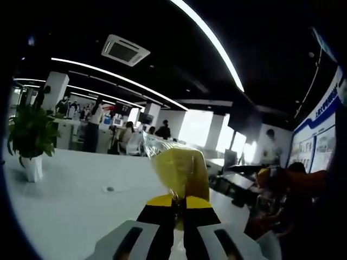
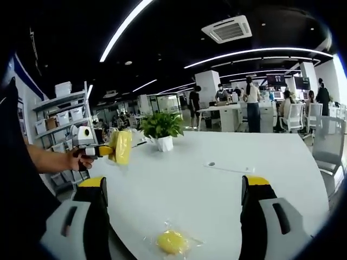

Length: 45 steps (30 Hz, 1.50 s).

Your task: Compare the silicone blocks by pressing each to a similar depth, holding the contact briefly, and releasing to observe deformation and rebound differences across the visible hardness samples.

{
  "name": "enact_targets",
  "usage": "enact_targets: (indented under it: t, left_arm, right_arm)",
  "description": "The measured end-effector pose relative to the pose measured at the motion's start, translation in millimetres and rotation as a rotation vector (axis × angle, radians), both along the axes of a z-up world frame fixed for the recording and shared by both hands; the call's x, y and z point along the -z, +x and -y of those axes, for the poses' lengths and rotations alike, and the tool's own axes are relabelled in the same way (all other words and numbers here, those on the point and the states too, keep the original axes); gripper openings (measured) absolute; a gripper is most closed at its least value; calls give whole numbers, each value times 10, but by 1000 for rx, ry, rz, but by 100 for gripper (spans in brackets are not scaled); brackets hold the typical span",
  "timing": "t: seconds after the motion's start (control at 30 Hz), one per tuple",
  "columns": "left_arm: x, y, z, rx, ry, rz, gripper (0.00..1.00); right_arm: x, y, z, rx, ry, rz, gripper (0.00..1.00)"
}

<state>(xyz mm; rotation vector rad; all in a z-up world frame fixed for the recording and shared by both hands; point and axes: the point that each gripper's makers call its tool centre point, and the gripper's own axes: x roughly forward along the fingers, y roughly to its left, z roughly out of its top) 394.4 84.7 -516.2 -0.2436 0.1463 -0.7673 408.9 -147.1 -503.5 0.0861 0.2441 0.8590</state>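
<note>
Here the left gripper (image 1: 179, 208) has its fingers closed narrow on the clear wrapper of a yellow silicone block (image 1: 181, 172), which stands up just beyond the fingertips, lifted off the white bench (image 1: 65, 200). In the right gripper view that same left gripper (image 2: 100, 150) comes in from the left, held by a person's hand (image 2: 76, 158), with the held block (image 2: 122, 147) hanging in the air above the bench's near-left edge. The right gripper (image 2: 174, 203) has its fingers spread wide and holds nothing; between them, close in and low, a second yellow block (image 2: 172, 241) lies in its crinkled clear bag on the bench (image 2: 227, 184). Further out past the fingertips sits a potted plant (image 2: 161, 130), and beyond it office desks with people, too small to detail. My judgement is that both blocks are light and soft, likely to give under a squeeze and spring back at different rates, while the film around them is slippery and may slide or bunch. The lying block would best be taken across its broad middle, fingers square to its faces, so the press goes into silicone and not loose wrapper. The held block is pinched by its bag edge only, so it may swing or slip.
</note>
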Motion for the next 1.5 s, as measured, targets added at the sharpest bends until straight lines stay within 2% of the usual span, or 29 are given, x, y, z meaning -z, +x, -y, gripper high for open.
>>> enact_targets:
  t: [0.17, 0.37, 0.7, 1.03, 1.23, 1.37, 1.4, 1.47, 1.5]
  left_arm:
    - [-58, -43, 74, 17, -4, 9, 2]
    - [-144, -85, 159, 42, -6, 20, 2]
    - [-258, -122, 278, 76, -12, 39, 3]
    - [-290, -153, 344, 105, -16, 39, 3]
    - [-306, -205, 418, 124, -24, 32, 3]
    - [-350, -233, 460, 136, -22, 39, 3]
    - [-354, -231, 462, 136, -22, 40, 3]
    - [-375, -230, 477, 139, -24, 43, 3]
    - [-374, -227, 476, 138, -24, 45, 3]
  right_arm:
    - [-138, -27, -139, -41, 16, 22, 97]
    - [-190, -23, -281, -89, 21, 21, 97]
    - [-393, -37, -591, -178, 44, 48, 97]
    - [-422, -122, -936, -284, 54, 43, 96]
    - [-448, -156, -1070, -319, 65, 49, 96]
    - [-404, -156, -1132, -332, 67, 38, 96]
    - [-401, -155, -1144, -334, 68, 36, 96]
    - [-421, -167, -1155, -343, 70, 44, 86]
    - [-442, -167, -1164, -344, 79, 50, 84]
